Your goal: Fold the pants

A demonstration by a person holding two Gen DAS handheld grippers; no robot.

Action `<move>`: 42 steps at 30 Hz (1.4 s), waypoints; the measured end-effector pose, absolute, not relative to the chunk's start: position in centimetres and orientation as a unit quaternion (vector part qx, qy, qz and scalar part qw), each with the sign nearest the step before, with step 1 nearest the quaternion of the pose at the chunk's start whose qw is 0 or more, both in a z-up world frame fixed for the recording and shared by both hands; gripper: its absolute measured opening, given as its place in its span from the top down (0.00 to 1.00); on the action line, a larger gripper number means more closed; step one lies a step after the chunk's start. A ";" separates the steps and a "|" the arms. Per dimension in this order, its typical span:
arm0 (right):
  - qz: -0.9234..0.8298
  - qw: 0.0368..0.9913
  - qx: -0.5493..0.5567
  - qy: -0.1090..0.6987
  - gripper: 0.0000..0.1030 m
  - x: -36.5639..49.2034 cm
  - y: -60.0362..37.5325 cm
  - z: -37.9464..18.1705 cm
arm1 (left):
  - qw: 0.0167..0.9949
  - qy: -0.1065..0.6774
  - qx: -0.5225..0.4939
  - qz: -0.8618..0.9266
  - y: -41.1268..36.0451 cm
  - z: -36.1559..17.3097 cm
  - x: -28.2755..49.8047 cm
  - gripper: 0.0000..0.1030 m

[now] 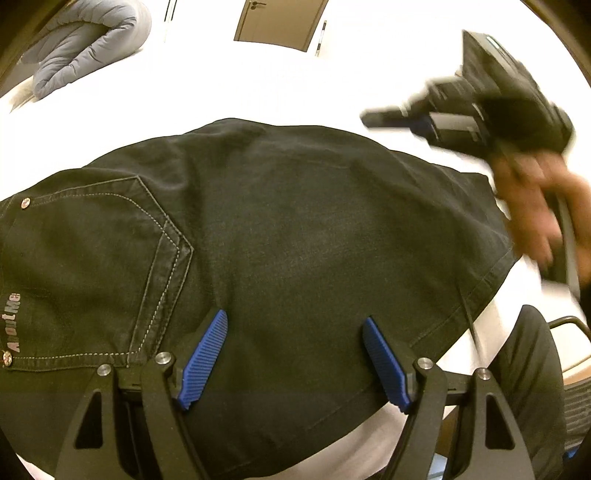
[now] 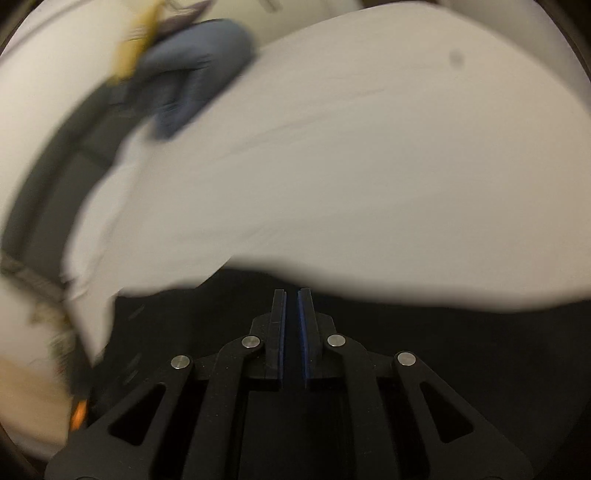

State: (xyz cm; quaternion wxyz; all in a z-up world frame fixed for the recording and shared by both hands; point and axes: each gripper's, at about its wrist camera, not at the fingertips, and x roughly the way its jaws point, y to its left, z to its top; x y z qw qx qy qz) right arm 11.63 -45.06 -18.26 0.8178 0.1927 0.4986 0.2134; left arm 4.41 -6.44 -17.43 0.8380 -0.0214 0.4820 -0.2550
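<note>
Pants [image 1: 277,229] lie folded compact on the white bed [image 1: 258,85], right under the left gripper [image 1: 295,354], spread wide, empty. Right gripper [image 2: 291,332] nearly closed, empty. Maybe one fold left.

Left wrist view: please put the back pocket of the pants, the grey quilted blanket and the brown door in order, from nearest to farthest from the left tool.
1. The back pocket of the black pants: nearest, just left of the open left tool.
2. The grey quilted blanket: farther, on the white surface, upper left.
3. The brown door: farthest, beyond that surface, top centre.
</note>
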 end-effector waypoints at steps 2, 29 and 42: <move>0.178 0.800 0.216 0.531 0.93 9.2 -46.2 -22.4 | 0.840 0.482 -0.013 -0.250 -6.7 -17.4 4.3 0.29; -0.055 0.782 0.483 0.391 1.00 -5.8 -69.4 -26.3 | 0.764 0.557 -0.141 -0.295 -10.1 -18.8 6.1 0.96; -0.013 0.818 0.481 0.315 0.94 -10.2 -77.9 -19.9 | 0.755 0.561 -0.175 -0.291 -9.9 -19.6 5.4 0.96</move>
